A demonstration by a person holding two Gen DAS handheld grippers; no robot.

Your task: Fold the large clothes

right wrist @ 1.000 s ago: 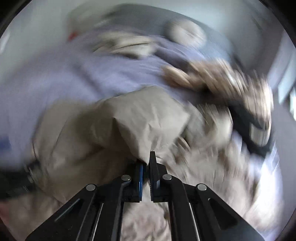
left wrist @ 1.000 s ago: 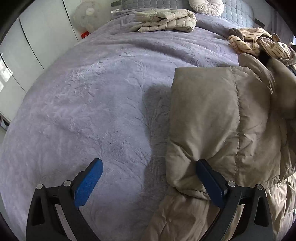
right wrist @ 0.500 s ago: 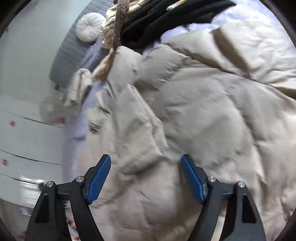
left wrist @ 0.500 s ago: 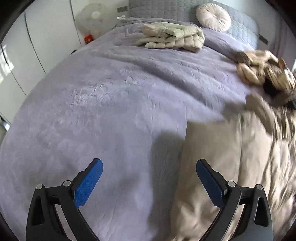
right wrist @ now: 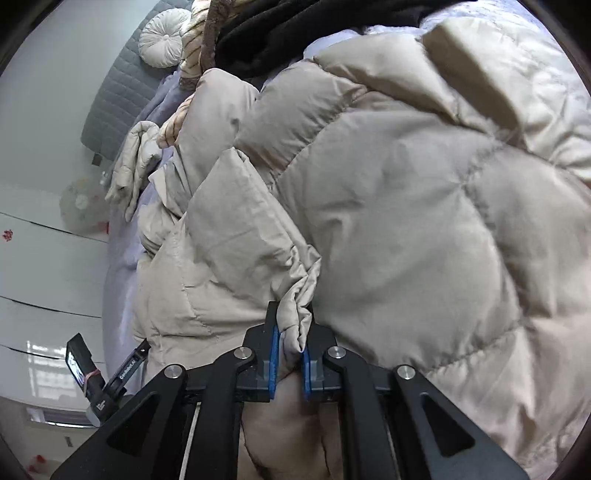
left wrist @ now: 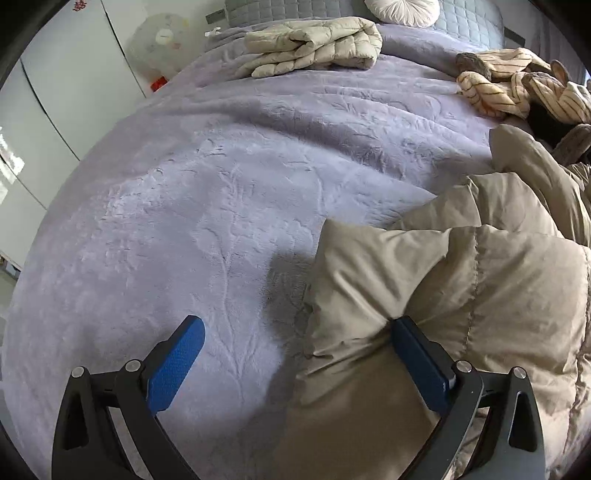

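A large beige puffer coat [left wrist: 461,288] lies crumpled on the purple bedspread [left wrist: 221,184], at the right of the left wrist view. My left gripper [left wrist: 295,365] stands open over the coat's folded left edge, its right finger against the fabric and its left finger above bare bedspread. In the right wrist view the same coat [right wrist: 406,221] fills the frame. My right gripper [right wrist: 290,354] has its jaws closing on a bunched fold of coat fabric, which is pinched between the blue pads.
A folded cream quilted garment [left wrist: 314,44] lies near the grey headboard with a round white cushion [left wrist: 402,9]. Striped and black clothes [left wrist: 517,88] are heaped at the far right. A white fan [left wrist: 159,44] and white wardrobe doors [left wrist: 55,92] stand left of the bed.
My right gripper opened, rolled and came down onto the coat, then closed on a fold of it. My left gripper stayed open and shifted across the bed to the coat's edge.
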